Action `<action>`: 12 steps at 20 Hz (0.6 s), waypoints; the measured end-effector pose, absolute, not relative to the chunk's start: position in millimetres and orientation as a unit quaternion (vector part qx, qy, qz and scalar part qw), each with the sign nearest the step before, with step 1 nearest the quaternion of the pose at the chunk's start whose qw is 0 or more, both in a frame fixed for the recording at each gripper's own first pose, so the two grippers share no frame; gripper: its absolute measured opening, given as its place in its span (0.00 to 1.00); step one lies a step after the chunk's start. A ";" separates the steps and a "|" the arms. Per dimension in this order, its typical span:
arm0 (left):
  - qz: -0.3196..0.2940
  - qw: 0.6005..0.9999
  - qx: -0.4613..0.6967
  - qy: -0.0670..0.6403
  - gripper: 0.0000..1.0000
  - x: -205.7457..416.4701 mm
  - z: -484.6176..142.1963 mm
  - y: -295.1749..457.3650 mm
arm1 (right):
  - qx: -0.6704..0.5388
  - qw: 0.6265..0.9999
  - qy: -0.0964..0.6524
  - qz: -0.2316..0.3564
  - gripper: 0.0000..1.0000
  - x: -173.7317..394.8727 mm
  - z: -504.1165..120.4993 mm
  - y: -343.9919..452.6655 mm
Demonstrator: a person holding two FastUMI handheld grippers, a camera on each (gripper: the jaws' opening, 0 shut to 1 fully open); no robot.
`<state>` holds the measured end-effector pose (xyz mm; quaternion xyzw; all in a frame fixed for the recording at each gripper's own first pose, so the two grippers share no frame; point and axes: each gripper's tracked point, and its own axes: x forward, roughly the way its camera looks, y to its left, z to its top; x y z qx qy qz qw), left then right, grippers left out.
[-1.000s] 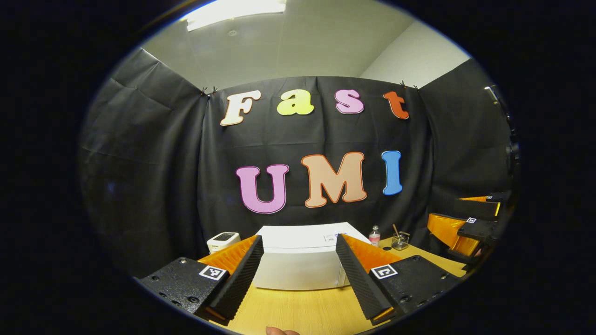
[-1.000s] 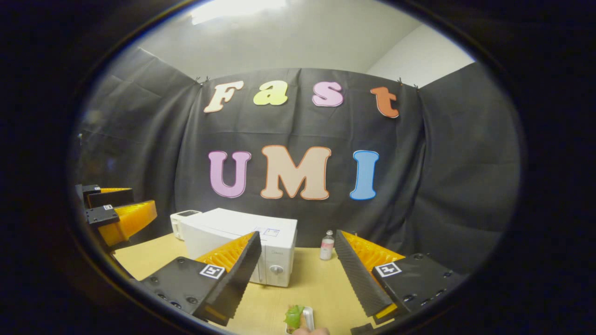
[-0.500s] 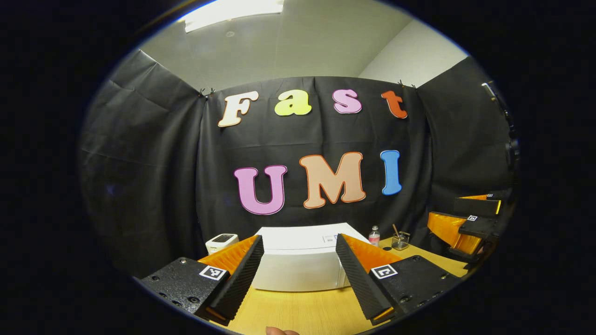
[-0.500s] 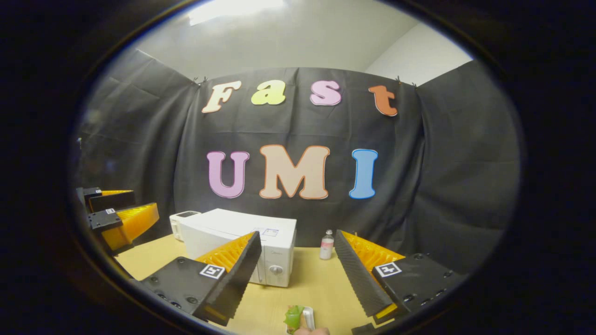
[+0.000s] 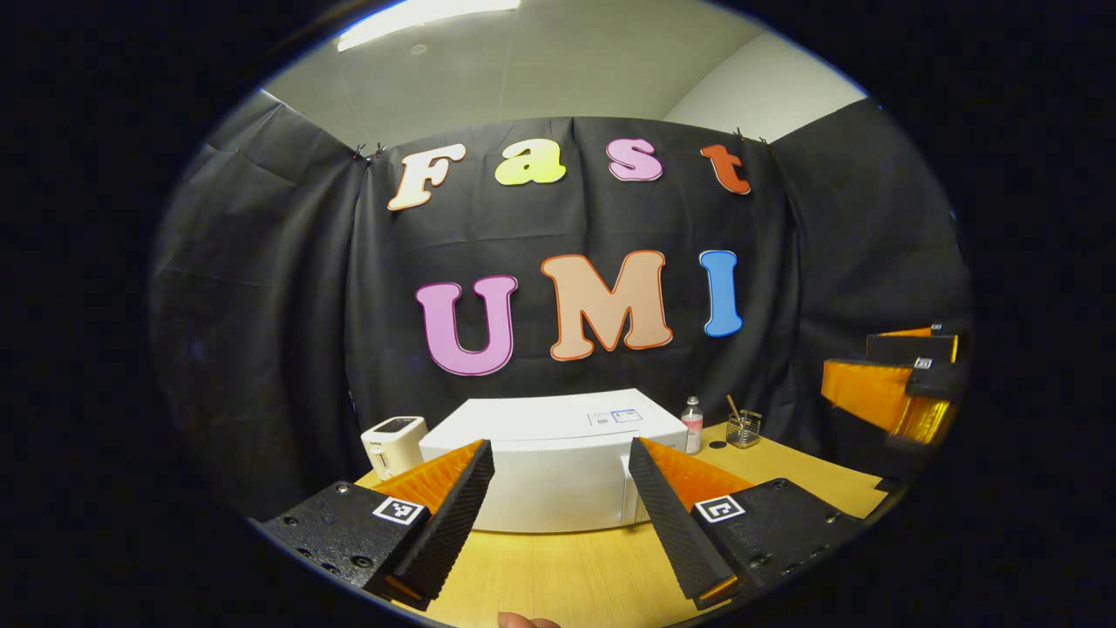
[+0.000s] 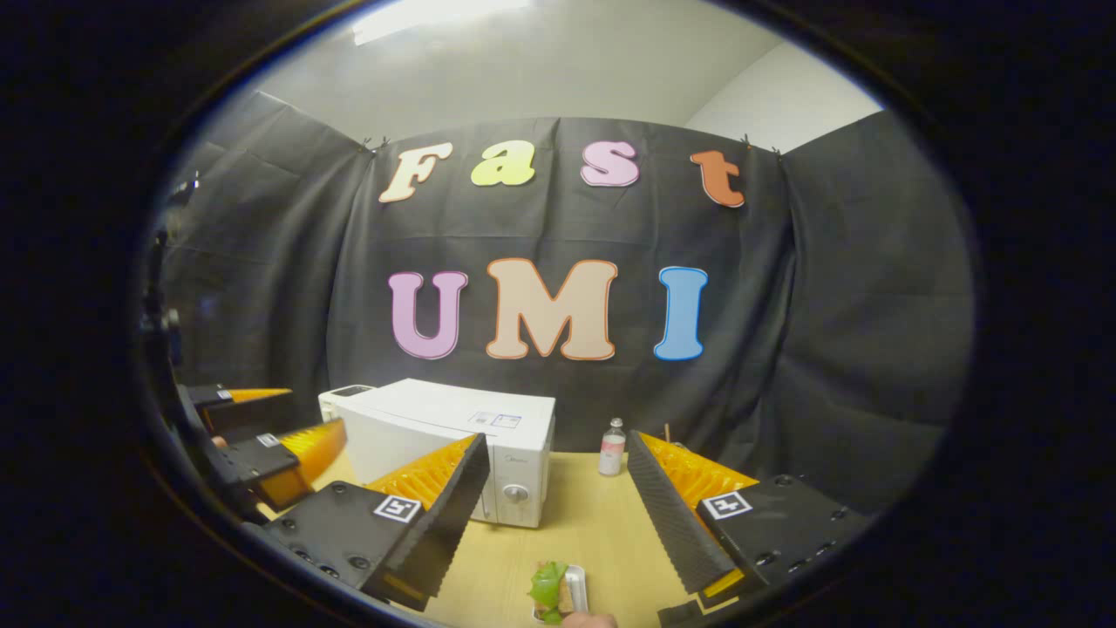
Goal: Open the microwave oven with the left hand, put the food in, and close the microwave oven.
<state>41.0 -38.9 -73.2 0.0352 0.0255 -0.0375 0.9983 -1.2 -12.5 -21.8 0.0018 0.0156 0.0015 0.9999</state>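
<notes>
The white microwave (image 5: 558, 475) stands on the wooden table (image 5: 567, 576) with its door shut; its knob side (image 6: 516, 493) faces the right gripper view. My left gripper (image 5: 560, 445) is open and empty, a short way in front of the microwave, and is also in the right gripper view at the left (image 6: 283, 420). The food (image 6: 549, 589), green leaves on a small white tray, lies on the table (image 6: 602, 532) just below my right gripper (image 6: 558, 438), which is open and empty. That right gripper (image 5: 881, 371) hangs at the far right in the left gripper view.
A small white appliance (image 5: 394, 443) stands left of the microwave. A small bottle (image 5: 691, 425) and a glass cup (image 5: 745, 429) with sticks sit to its right near the black cloth wall. A fingertip (image 5: 527, 621) shows at the bottom edge.
My left gripper has moved lower and closer to the microwave, which now sits higher in its view. The right gripper's view has dipped slightly; both stay open.
</notes>
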 end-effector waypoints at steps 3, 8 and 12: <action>-0.062 0.998 0.018 0.020 0.97 66.7 -93.8 -64.7 | -0.007 1.000 0.008 -0.008 0.97 -6.6 -19.4 -22.6; -0.102 0.993 0.018 0.057 0.97 123.9 -139.3 -107.6 | -0.018 0.999 -0.005 -0.035 0.96 -11.8 -13.0 -48.3; -0.112 0.989 0.008 0.100 0.98 160.0 -183.5 -123.1 | -0.020 0.998 -0.003 -0.063 0.96 -16.7 -10.0 -76.3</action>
